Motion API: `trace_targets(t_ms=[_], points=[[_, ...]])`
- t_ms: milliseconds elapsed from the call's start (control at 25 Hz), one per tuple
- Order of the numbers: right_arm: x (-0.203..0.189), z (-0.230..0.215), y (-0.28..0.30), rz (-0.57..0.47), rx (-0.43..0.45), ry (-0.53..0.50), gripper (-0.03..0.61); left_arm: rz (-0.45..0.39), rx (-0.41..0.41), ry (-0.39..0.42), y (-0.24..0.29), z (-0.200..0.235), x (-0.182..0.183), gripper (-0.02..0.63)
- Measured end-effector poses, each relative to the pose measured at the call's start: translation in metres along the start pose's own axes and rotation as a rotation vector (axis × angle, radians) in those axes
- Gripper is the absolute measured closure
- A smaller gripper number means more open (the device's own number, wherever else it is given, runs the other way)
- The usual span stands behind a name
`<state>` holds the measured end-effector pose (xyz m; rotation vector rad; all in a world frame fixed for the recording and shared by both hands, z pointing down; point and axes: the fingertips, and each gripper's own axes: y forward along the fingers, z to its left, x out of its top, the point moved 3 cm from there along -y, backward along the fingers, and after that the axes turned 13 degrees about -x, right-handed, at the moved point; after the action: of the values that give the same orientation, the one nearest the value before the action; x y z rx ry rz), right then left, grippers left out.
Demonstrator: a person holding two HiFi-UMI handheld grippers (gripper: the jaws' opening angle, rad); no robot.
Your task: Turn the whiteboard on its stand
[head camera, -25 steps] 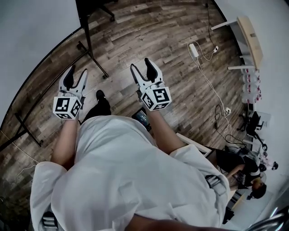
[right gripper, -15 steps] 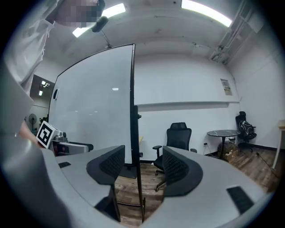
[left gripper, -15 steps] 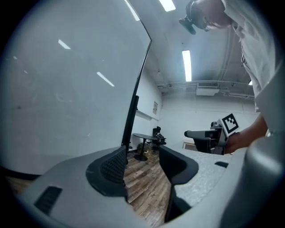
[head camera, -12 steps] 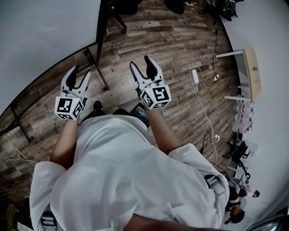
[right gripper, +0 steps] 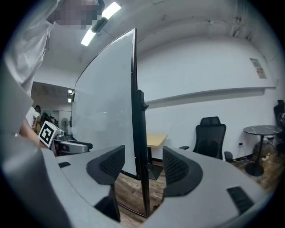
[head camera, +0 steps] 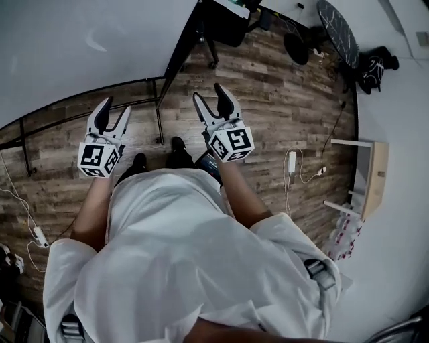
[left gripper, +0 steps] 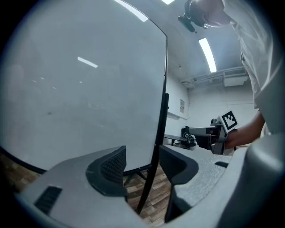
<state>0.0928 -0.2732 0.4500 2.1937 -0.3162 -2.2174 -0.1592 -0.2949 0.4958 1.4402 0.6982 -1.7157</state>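
The whiteboard (head camera: 80,47) fills the upper left of the head view, with its black stand's legs (head camera: 158,114) on the wood floor below it. My left gripper (head camera: 112,110) is open and empty, held in front of the board's lower edge. My right gripper (head camera: 210,97) is open too, just right of the board's side edge. In the left gripper view the board (left gripper: 80,89) fills the picture, and its black side frame (left gripper: 159,116) shows through the gap of my left gripper (left gripper: 142,167). The right gripper view shows the board (right gripper: 107,107) almost edge-on, its black post (right gripper: 140,133) lined up beyond my right gripper (right gripper: 142,164).
A black office chair (head camera: 228,20) and a dark round table (head camera: 338,27) stand behind the board. At the right are a wooden shelf (head camera: 375,177) and a power adapter with cable (head camera: 291,161). More cable (head camera: 37,234) lies at the left. My shoes (head camera: 177,144) are near the stand's legs.
The view has swung round: the whiteboard now fills more of the upper left, and the shelf and cables have slid down the right side. Both grippers keep the same open pose.
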Motion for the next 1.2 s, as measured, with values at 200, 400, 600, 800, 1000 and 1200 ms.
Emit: trace_targets(t_ms=[200,400,600,800,1000,1200], points=[[0.005,-0.014,0.040,0.003,0.197,-0.031,0.318,-0.067,0.202,-0.015,0.002,-0.004,0.011,0.399],[0.011,-0.010,0.071,-0.016,0.386,-0.041,0.314,-0.109,0.363,-0.007,-0.004,-0.016,0.019,0.399],[0.013,-0.014,0.097,-0.020,0.489,-0.030,0.308,-0.126,0.473,0.005,-0.013,-0.033,0.028,0.399],[0.011,0.002,0.123,-0.017,0.645,-0.039,0.299,-0.134,0.616,0.007,-0.032,-0.046,0.028,0.399],[0.010,0.006,0.132,-0.015,0.744,-0.061,0.298,-0.152,0.703,0.011,-0.037,-0.063,0.026,0.399],[0.008,0.017,0.136,-0.006,0.841,-0.083,0.299,-0.167,0.768,0.002,-0.041,-0.077,0.021,0.399]])
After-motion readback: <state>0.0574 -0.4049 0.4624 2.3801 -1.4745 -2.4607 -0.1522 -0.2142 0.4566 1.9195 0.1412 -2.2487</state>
